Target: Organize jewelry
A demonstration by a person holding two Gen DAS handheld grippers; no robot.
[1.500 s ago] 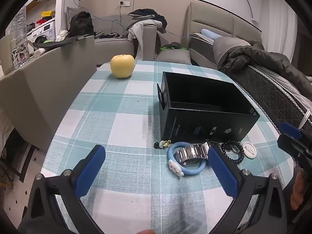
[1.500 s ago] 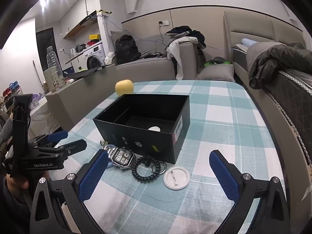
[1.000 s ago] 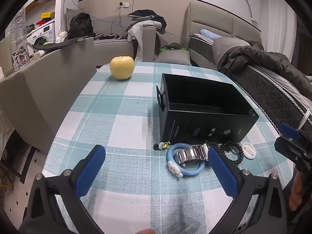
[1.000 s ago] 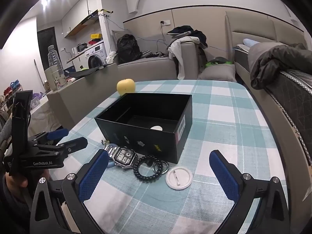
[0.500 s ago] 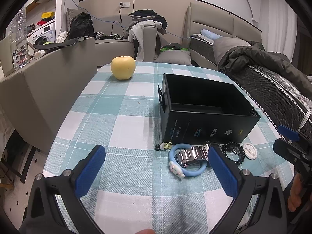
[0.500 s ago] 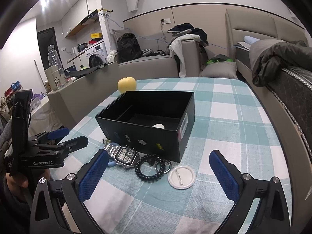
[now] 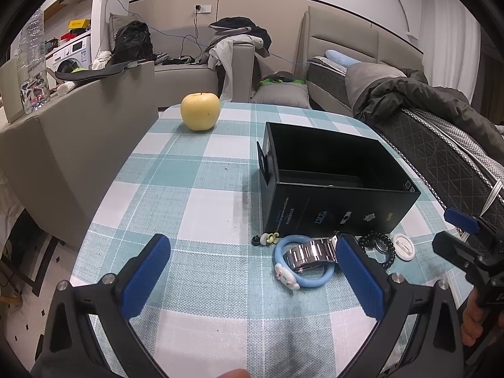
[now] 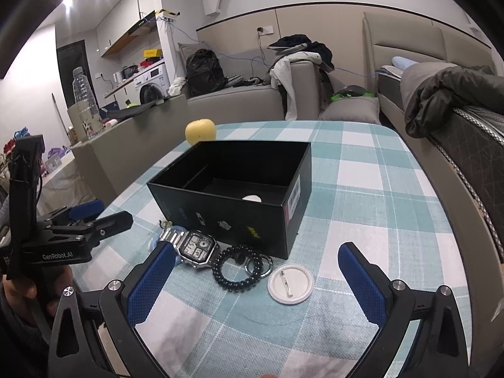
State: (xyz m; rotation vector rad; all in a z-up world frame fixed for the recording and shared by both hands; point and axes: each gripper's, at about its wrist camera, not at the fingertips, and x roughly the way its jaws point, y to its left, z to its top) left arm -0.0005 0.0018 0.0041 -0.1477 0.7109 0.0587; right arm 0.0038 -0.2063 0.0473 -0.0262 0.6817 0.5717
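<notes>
An open black box (image 7: 334, 176) (image 8: 239, 189) stands on the checked tablecloth, with a small white round item (image 8: 252, 198) inside. In front of it lie a steel digital watch (image 8: 195, 247) (image 7: 310, 252), a light blue bracelet with a white charm (image 7: 299, 272), a black bead bracelet (image 8: 236, 269) (image 7: 379, 245), a metal ring (image 8: 260, 264), a white pin badge (image 8: 291, 283) (image 7: 404, 247) and a small charm (image 7: 267, 238). My left gripper (image 7: 252, 271) is open and empty, hovering before the bracelet. My right gripper (image 8: 256, 280) is open and empty above the bead bracelet and badge.
A yellow apple (image 7: 200, 110) (image 8: 200, 131) sits at the table's far side. A grey sofa (image 7: 78, 132) runs along the left and a bed with a dark jacket (image 7: 441, 107) along the right. The table edge is close below both grippers.
Both grippers have crept slightly forward toward the box and the jewelry. Both stay open and empty; nothing on the table has moved.
</notes>
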